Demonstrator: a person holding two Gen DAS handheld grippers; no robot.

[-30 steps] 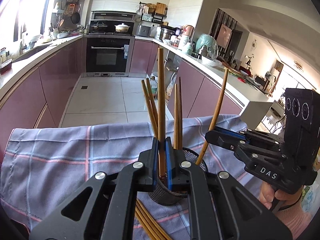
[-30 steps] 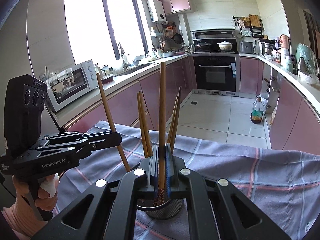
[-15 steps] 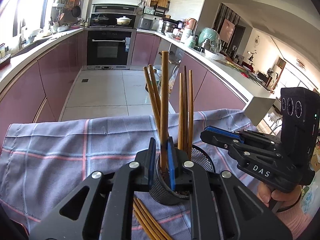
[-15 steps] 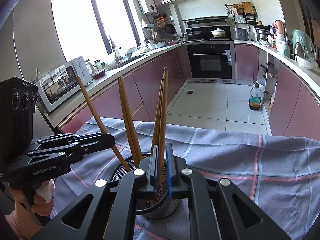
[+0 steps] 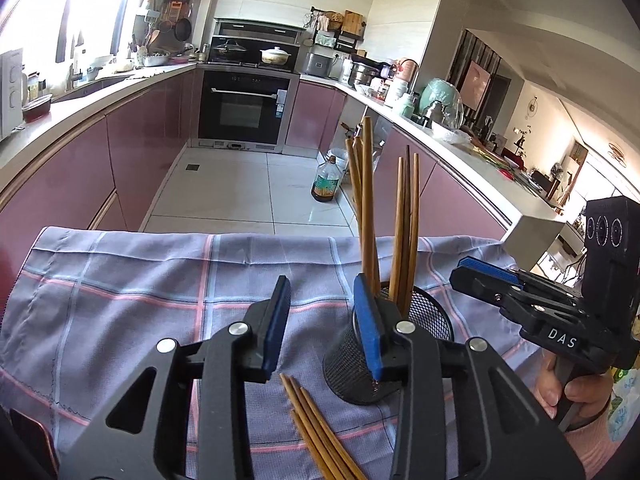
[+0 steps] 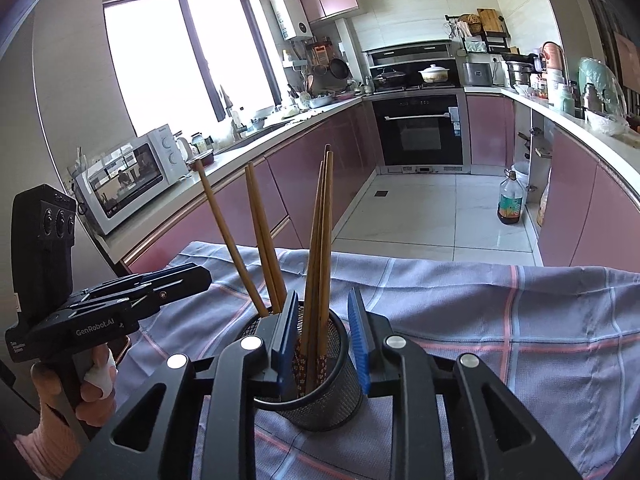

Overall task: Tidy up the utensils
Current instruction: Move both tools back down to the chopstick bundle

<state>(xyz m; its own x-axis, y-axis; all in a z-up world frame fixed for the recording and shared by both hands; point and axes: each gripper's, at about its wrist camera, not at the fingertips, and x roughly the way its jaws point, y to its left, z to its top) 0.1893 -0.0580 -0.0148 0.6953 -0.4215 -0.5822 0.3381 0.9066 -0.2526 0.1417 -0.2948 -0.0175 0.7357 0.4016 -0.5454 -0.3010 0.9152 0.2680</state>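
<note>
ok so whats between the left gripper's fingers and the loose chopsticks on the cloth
Nothing but bare checked cloth. In the left wrist view the open left gripper stands over the loose chopsticks, with the mesh holder off to its right.

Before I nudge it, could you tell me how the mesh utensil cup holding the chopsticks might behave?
The mesh utensil cup looks light, so it would probably slide on the checked cloth. The tall chopsticks lean outward above its rim, so a high push might tip it.

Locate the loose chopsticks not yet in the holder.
Left wrist view, bottom centre: loose chopsticks lie flat on the checked cloth, just left of the mesh holder's base, below the open left gripper.
</note>
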